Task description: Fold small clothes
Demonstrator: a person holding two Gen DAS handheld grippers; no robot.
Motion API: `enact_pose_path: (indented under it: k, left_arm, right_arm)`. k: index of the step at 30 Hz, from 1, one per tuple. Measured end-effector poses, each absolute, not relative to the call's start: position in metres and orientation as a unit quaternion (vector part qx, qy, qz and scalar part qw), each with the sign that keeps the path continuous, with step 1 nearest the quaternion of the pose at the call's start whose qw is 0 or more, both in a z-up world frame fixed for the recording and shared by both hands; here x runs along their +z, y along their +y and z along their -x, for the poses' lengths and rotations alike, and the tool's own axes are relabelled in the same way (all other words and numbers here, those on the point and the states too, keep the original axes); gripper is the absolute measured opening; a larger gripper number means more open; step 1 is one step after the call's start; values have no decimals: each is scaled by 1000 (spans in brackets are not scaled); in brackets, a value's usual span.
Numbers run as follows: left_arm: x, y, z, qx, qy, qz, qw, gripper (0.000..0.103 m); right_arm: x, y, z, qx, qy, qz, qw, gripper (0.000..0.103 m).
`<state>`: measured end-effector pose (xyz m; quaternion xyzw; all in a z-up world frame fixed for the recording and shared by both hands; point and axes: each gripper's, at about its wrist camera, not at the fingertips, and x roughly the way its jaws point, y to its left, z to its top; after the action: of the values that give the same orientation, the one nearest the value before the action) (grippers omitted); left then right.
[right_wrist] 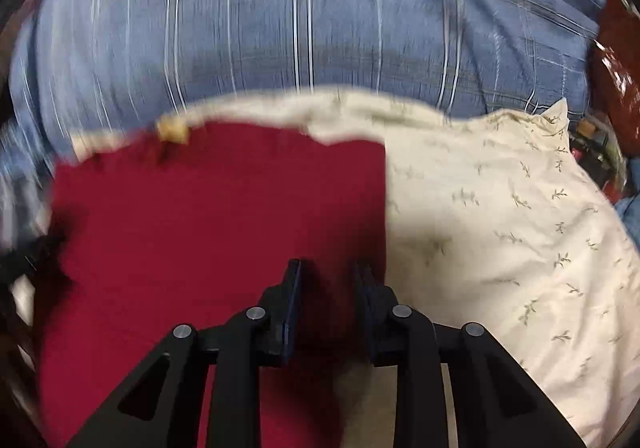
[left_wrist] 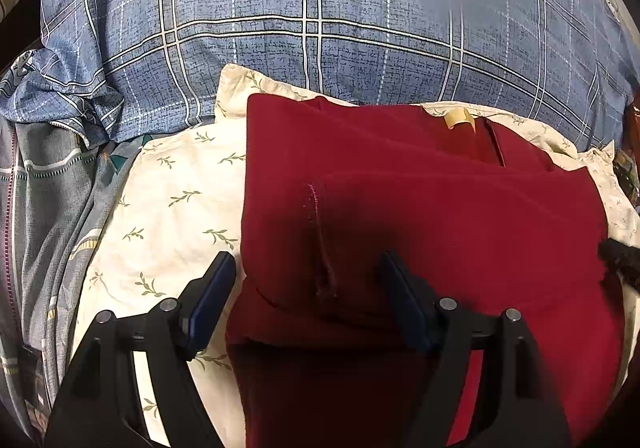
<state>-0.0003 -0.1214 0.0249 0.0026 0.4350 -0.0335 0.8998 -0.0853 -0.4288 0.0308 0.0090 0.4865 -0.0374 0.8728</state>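
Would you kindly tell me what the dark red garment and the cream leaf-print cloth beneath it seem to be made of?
Dark red garment: probably matte knit or fleece; soft thick folds, no sheen. Cream leaf-print cloth: likely thin woven cotton; fine creases, printed sprigs.

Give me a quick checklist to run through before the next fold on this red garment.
1. Left gripper open: ok, jaws wide apart over the garment's near left part.
2. Right gripper open: ok, jaws parted narrowly by the garment's right edge.
3. Red garment free of both grippers: cannot tell, contact is hidden and the right view is blurred.
4. Garment lying flat: not ok, overlapping layers and a ridge along the seam.
5. Tag at the far edge: ok.
6. Garment fully on the cream cloth: cannot tell, the near edge is hidden.
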Motion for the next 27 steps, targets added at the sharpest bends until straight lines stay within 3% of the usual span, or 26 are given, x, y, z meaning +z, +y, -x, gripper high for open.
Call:
enact_pose_path:
  k: [6,10,19,27]
  left_arm:
    - [25,-122,1,-31,434,-6,900,76]
    - [25,-122,0,-31,433,-7,901,76]
    - [25,-121,-2,-31,434,-7,900,80]
    - [24,-119,-3,-30,436,-6,899,83]
  right_arm:
    - [51,-436,92,-35,445,-55,893,28]
    - [61,-427,93,-18,397,-65,915,52]
    - [25,-411,50,-34,431,-42,901,50]
    - [48,-415,75,-32,422,-42,905,55]
